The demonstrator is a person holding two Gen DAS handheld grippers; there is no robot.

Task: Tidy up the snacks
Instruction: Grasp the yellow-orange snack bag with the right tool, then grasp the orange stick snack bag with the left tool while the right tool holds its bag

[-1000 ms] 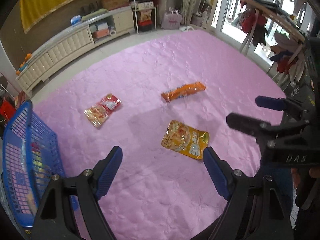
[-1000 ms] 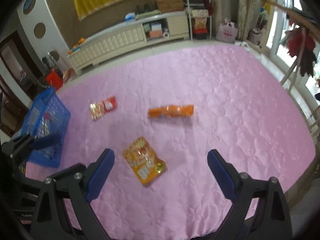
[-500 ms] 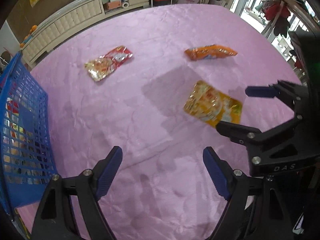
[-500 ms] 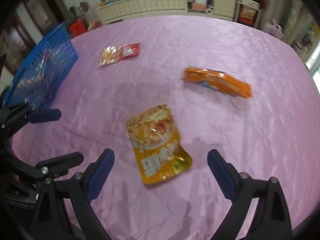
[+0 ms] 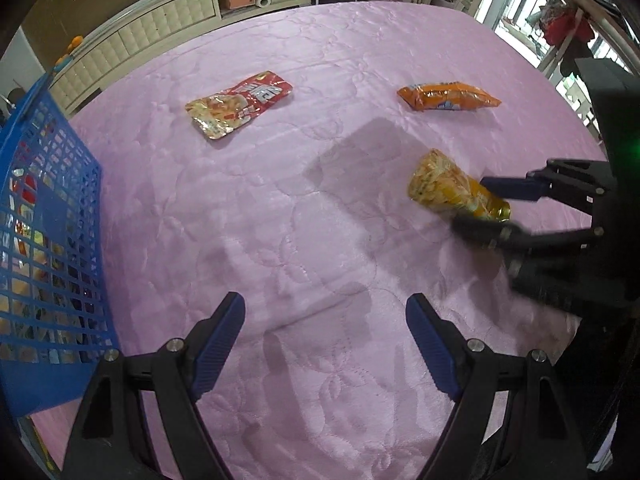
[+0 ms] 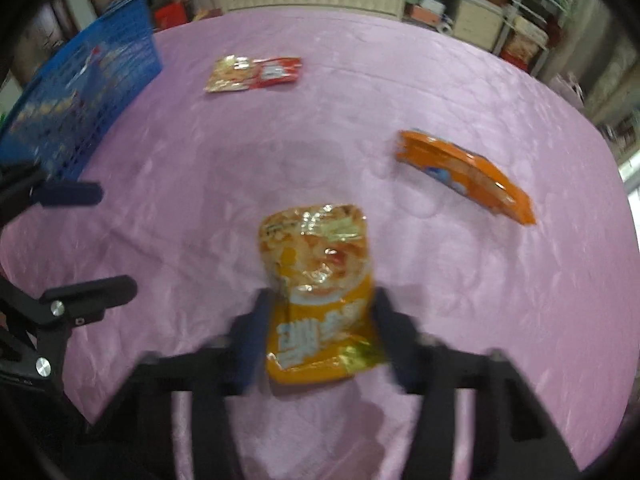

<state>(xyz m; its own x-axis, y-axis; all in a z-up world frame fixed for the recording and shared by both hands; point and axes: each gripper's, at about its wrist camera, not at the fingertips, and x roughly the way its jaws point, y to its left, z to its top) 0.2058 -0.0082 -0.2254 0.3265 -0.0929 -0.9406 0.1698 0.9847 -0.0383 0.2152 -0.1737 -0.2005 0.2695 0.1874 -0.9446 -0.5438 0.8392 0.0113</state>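
Three snack packets lie on a pink quilted cloth (image 5: 280,220). A yellow-orange pouch (image 6: 320,288) sits between the fingers of my right gripper (image 6: 320,340), whose jaws are closing around its lower end; it also shows in the left wrist view (image 5: 452,192) with my right gripper (image 5: 492,208) around it. A red and gold packet (image 5: 240,104) (image 6: 256,74) lies further back. An orange packet (image 5: 448,98) (image 6: 468,174) lies to the right. My left gripper (image 5: 326,344) is open and empty above bare cloth.
A blue mesh basket (image 5: 44,240) (image 6: 80,96) with several packets inside stands at the left edge of the cloth. A white cabinet (image 5: 160,28) runs along the back wall. A clothes rack (image 5: 568,32) stands at the right.
My right gripper has dropped to the yellow-orange pouch and its jaws have narrowed from wide open to the pouch's sides. My left gripper has moved lower and stayed open.
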